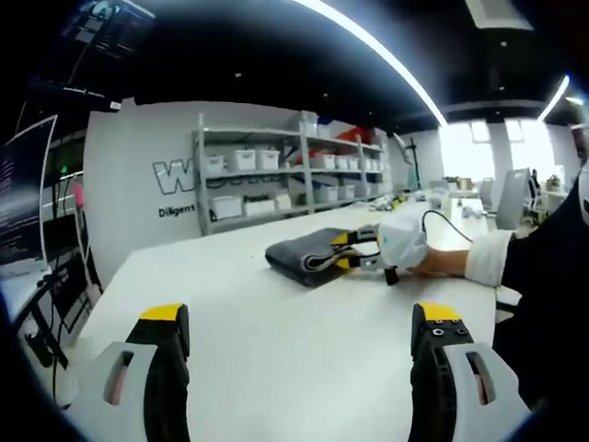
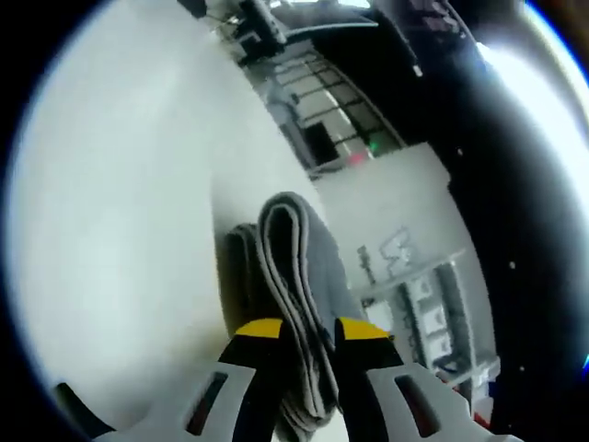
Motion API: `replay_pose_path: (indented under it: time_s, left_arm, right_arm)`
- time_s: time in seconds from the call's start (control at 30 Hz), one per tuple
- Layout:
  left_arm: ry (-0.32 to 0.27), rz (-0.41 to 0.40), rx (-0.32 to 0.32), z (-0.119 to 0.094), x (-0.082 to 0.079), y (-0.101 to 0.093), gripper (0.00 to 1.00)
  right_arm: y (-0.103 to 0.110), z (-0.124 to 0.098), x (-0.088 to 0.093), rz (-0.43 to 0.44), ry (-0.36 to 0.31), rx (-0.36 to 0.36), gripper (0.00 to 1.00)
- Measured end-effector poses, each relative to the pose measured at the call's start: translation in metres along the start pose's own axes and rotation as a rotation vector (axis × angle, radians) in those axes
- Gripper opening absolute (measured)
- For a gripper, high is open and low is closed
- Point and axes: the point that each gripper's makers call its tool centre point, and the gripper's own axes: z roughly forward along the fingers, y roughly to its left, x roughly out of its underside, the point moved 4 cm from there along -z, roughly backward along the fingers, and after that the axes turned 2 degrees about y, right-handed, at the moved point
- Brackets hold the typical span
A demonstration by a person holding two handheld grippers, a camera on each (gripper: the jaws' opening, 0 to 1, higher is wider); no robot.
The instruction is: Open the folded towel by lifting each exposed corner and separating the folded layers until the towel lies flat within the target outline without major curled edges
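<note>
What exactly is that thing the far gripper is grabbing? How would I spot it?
Find the long white table before the shelves of white bins. Near its far right lies a folded grey towel, its stacked layers pale-edged, with the right gripper closed on one edge. It is the one dark, soft thing on the white tabletop.
</note>
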Motion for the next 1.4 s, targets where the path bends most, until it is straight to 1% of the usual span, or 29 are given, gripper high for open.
replay_pose_path:
  time_s: [0.1,0.13,0.17,0.23,0.27,0.33,0.43,0.63,0.8,0.87,0.97,1.07,1.13,1.2,1.27,1.3,1.33,1.4]
  left_arm:
    - [0.017,0.010,0.007,0.004,0.002,-0.004,0.98]
    - [0.016,0.011,0.010,0.004,0.002,-0.005,0.98]
    - [0.006,0.008,0.019,0.005,0.000,-0.007,0.98]
    - [-0.028,0.000,0.038,0.008,-0.003,-0.011,0.97]
    - [-0.032,-0.004,0.041,0.010,-0.002,-0.012,0.97]
    - [-0.033,-0.008,0.044,0.014,-0.002,-0.014,0.97]
    - [-0.023,0.002,0.050,0.018,0.001,-0.018,0.97]
    - [-0.008,0.031,0.019,0.020,0.004,-0.015,0.96]
    - [-0.029,0.047,0.001,0.020,0.003,-0.013,0.95]
    - [-0.036,0.052,-0.001,0.021,0.003,-0.013,0.94]
    - [-0.047,0.048,-0.028,0.026,0.003,-0.012,0.93]
    - [-0.049,0.042,-0.023,0.030,0.003,-0.016,0.92]
    - [-0.045,0.056,-0.017,0.033,0.003,-0.020,0.92]
    - [-0.046,0.073,-0.026,0.035,0.003,-0.020,0.92]
    - [-0.063,0.088,-0.038,0.036,0.000,-0.019,0.90]
    - [-0.119,0.102,-0.038,0.037,-0.006,-0.019,0.89]
    - [-0.147,0.101,-0.033,0.038,-0.009,-0.019,0.87]
    - [-0.143,0.084,-0.030,0.038,-0.008,-0.018,0.84]
  right_arm:
    - [-0.003,0.000,0.001,0.036,-0.004,-0.004,0.14]
    - [-0.003,0.000,0.001,0.042,-0.004,-0.008,0.11]
    - [-0.002,-0.002,0.000,0.046,-0.009,-0.022,0.05]
    - [-0.002,-0.003,-0.002,0.048,-0.020,-0.024,0.05]
    - [-0.003,-0.003,-0.003,0.044,-0.022,-0.018,0.04]
    - [-0.005,-0.005,-0.003,0.026,-0.020,-0.007,0.04]
    - [-0.010,-0.008,-0.005,0.045,-0.033,-0.003,0.03]
    - [-0.012,-0.011,-0.004,0.105,-0.045,-0.011,0.02]
    - [-0.017,-0.016,-0.007,0.184,-0.072,-0.015,0.01]
    - [-0.019,-0.017,-0.008,0.200,-0.078,-0.015,0.01]
    - [-0.019,-0.018,-0.008,0.218,-0.083,-0.018,0.01]
    - [-0.018,-0.019,-0.009,0.223,-0.087,-0.022,0.01]
    - [-0.020,-0.021,-0.010,0.227,-0.097,-0.017,0.01]
    - [-0.022,-0.023,-0.013,0.231,-0.109,-0.011,0.01]
    - [-0.022,-0.024,-0.014,0.233,-0.117,-0.009,0.01]
    - [-0.022,-0.024,-0.015,0.232,-0.120,-0.008,0.01]
    - [-0.023,-0.024,-0.016,0.223,-0.121,-0.005,0.01]
    - [-0.024,-0.026,-0.017,0.218,-0.124,-0.003,0.01]
